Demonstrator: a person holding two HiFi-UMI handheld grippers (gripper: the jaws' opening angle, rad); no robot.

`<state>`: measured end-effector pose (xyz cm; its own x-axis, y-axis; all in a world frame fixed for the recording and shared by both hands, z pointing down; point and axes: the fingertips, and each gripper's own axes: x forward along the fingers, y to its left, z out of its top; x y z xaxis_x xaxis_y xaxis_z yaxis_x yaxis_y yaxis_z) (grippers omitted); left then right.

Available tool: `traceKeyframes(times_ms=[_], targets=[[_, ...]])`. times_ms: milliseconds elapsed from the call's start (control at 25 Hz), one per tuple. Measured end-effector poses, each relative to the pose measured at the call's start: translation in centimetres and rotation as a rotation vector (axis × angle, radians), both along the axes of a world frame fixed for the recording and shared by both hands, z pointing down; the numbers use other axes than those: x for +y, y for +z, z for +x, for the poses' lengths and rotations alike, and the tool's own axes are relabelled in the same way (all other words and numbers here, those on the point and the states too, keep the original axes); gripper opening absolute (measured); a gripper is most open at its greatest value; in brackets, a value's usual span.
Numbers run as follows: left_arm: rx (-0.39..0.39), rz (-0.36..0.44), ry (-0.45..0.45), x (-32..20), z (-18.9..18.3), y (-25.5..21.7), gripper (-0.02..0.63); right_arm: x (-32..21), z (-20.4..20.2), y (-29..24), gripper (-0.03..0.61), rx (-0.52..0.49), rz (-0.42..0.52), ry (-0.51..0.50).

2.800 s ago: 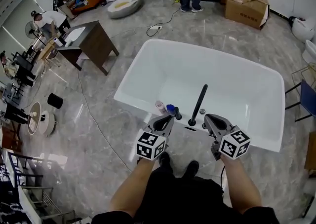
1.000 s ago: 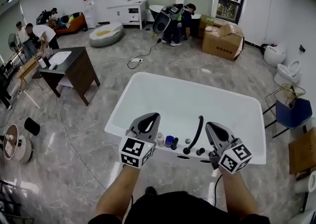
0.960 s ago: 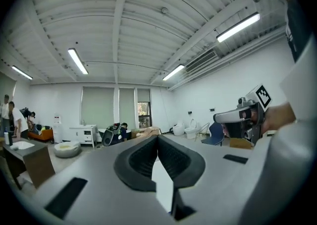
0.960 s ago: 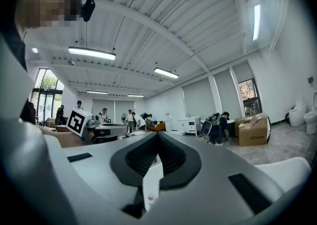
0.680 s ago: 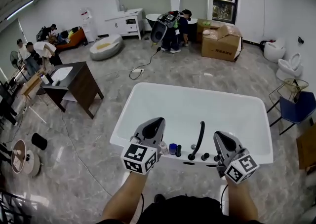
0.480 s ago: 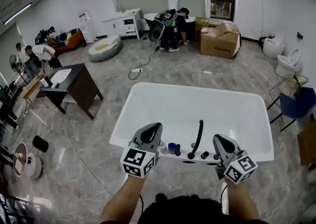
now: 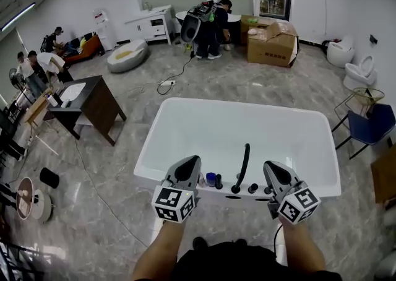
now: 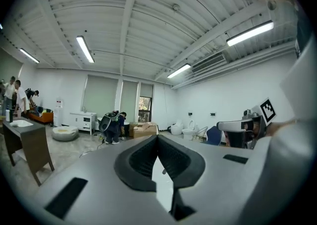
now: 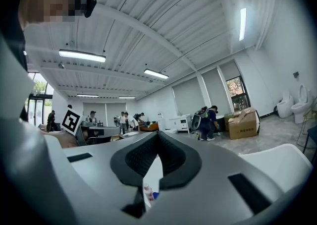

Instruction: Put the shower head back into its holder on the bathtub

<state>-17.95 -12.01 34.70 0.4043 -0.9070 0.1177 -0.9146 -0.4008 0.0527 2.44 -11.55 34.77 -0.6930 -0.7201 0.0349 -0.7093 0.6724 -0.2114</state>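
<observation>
A slim black shower head (image 7: 242,167) stands upright at the near rim of the white bathtub (image 7: 185,116), beside two black knobs (image 7: 252,188). My left gripper (image 7: 192,161) hovers just left of it over the rim, shut and empty. To the right of the knobs my right gripper (image 7: 270,166) is shut too, with nothing in it. In the left gripper view the jaws (image 8: 158,138) meet and the right gripper (image 8: 241,129) shows at the side. The right gripper view has its jaws (image 9: 157,136) closed, with the tub's rim (image 9: 277,158) beyond.
Small bottles (image 7: 210,178) stand on the rim between the left gripper and the shower head. A dark wooden desk (image 7: 93,101) is left of the tub, a blue chair (image 7: 369,126) to its right. Cardboard boxes (image 7: 272,41) and people (image 7: 207,21) are at the back. A cable (image 7: 93,168) trails across the floor.
The head view has tilted up and takes in more of the room. Both grippers have drifted slightly by the near rim and stay shut. The shower head has not moved.
</observation>
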Motion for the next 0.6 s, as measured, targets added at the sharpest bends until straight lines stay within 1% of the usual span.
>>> traceKeyframes(times_ms=[280,600], targets=[[-0.033,0.014,-0.013,0.3,-0.9,-1.2,0.014,-0.2,-1.5,-1.0,0.015,-0.019,0.009,-0.051],[-0.037,0.009,-0.053,1.3,-2.6,-1.1,0.014,-0.1,-3.5,-1.4,0.015,-0.025,0.019,-0.109]])
